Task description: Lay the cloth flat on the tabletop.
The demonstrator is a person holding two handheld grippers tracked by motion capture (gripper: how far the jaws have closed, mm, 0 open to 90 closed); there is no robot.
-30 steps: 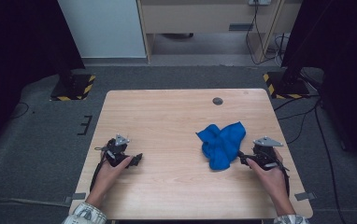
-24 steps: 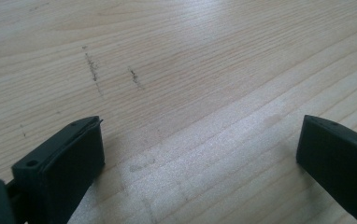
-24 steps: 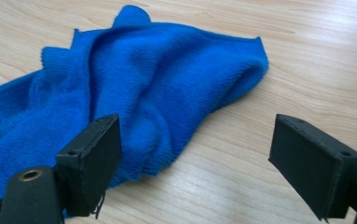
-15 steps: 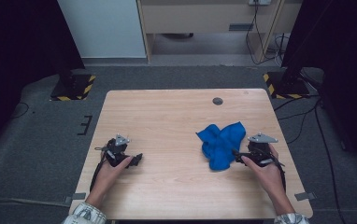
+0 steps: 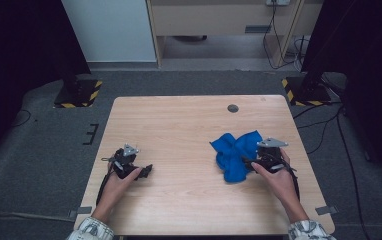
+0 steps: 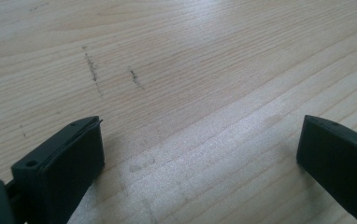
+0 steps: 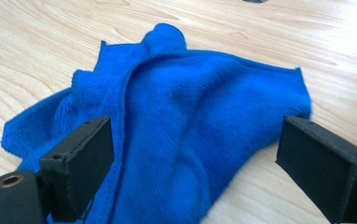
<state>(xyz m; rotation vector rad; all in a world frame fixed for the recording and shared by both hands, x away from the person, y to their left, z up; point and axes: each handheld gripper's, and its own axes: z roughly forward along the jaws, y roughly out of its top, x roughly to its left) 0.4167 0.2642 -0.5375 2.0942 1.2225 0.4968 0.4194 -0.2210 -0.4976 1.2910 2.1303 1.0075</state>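
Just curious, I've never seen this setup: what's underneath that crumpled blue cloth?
The blue cloth lies bunched on the bare wooden table; light wood shows all around its edges. Its folds hide whatever might sit beneath the middle, so that cannot be told. The right gripper stands open around it.

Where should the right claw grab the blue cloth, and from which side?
Judging by its pose, take the raised fold ridge of the blue cloth, coming in low from the person's side. The cloth lies crumpled on the table, and the ridge stands off the wood, so there's bulk to pinch. The right claw is open and already straddles it.
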